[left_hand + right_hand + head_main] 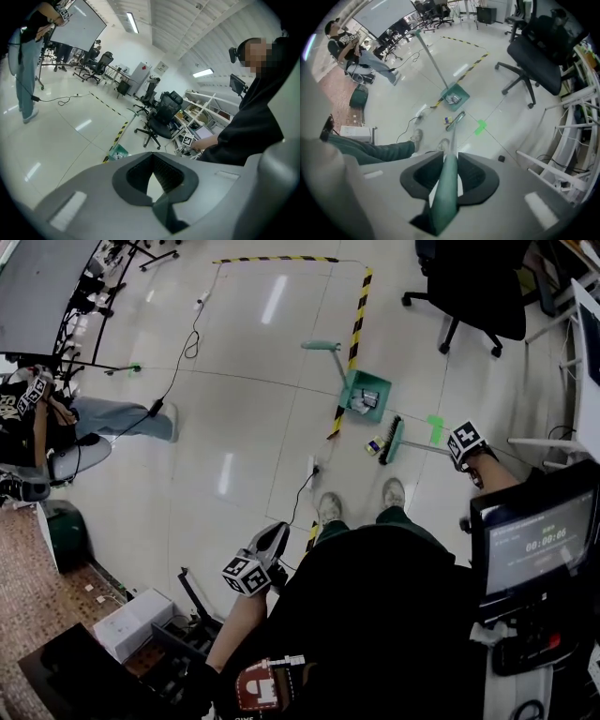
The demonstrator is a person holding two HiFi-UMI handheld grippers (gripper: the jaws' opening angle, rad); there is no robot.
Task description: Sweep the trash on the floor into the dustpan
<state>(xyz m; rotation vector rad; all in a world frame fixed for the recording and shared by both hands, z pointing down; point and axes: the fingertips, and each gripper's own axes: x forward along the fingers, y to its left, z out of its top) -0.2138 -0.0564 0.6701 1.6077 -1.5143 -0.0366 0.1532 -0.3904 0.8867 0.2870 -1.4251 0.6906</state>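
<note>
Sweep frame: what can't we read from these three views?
- Trash in the dustpan: too small to identify in the head and right gripper views.
- Small item beside the broom: too small to name.
- Left gripper view: the left gripper body covers the near floor, so the broom is not seen there and the dustpan is partly cut off.

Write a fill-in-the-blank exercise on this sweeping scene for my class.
The right gripper is shut on the green handle of the ____.
The dustpan has some ____ in it.
The floor tape is striped yellow and ____.
The left gripper, its jaws together, holds ____.
Missing words: broom; trash; black; nothing.
</note>
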